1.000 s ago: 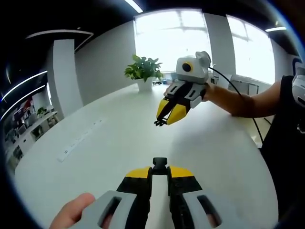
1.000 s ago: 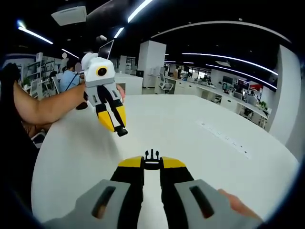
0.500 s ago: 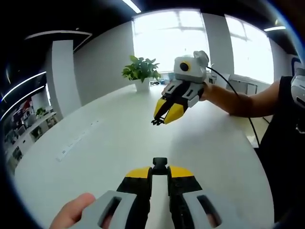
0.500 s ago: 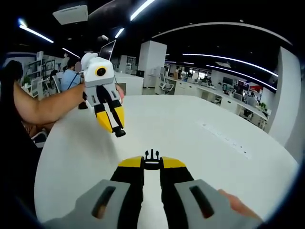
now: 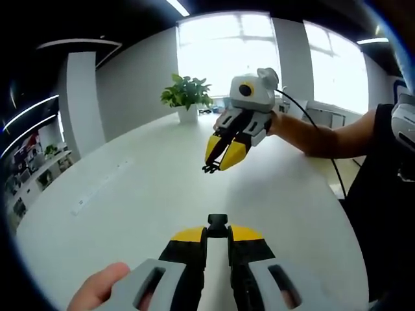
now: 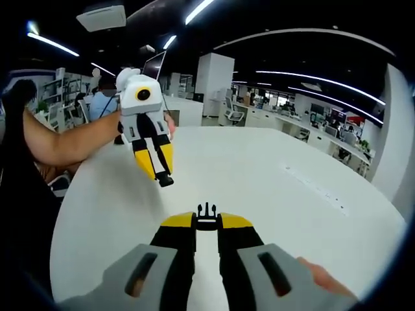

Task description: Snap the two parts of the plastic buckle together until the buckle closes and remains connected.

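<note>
Over the last second the 2 grippers have come a little closer and point more at each other, so the mating is near but not begun. The left gripper (image 5: 217, 234) is clamped on the socket half (image 5: 217, 222); the right gripper (image 6: 207, 222) pinches the pronged half (image 6: 207, 211). Below lies a white table (image 5: 130, 194) in an open office, with a potted plant (image 5: 186, 97) by bright windows.

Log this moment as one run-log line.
left gripper: shut on socket half | right gripper: shut on pronged half | halves apart, above white table | buckle not joined
</note>
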The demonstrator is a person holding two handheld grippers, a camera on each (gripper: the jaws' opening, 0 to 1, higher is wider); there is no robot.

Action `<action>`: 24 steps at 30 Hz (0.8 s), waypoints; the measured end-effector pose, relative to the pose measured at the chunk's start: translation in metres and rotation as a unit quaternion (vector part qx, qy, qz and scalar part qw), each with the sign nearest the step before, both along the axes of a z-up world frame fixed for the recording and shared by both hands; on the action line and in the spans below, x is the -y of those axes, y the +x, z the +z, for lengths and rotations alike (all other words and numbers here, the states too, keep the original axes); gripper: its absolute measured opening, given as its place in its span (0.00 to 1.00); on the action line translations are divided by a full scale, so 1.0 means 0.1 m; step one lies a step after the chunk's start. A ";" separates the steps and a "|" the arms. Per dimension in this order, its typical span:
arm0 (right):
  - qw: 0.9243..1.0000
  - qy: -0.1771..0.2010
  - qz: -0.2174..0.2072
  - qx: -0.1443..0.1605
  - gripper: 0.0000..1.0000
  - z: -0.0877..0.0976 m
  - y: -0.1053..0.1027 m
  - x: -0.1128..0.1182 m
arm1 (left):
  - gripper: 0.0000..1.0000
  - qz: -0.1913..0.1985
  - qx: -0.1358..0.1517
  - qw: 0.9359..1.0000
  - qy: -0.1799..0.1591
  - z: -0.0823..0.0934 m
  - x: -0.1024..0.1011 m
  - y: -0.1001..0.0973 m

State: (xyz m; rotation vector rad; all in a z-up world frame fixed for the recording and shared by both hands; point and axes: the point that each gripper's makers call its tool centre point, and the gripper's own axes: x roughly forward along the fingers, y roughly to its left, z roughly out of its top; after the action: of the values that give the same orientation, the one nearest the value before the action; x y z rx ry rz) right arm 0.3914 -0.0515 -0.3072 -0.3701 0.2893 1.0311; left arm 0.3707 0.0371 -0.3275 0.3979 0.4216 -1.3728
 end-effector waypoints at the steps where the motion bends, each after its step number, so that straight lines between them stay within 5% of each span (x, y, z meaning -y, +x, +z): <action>1: 1.000 0.000 0.001 -0.001 0.12 -0.01 -0.01 -0.01 | 0.11 0.000 -0.001 1.000 0.000 -0.01 0.00 -0.02; 24: 1.000 -0.010 0.018 -0.016 0.12 -0.23 -0.16 -0.06 | 0.11 -0.001 -0.015 1.000 -0.005 -0.14 -0.02 -0.14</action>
State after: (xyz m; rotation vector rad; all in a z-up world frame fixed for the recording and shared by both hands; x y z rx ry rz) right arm 0.3755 -0.0459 -0.3298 -0.3772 0.3228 1.0714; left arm 0.3565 0.0387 -0.3411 0.3692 0.4395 -1.3835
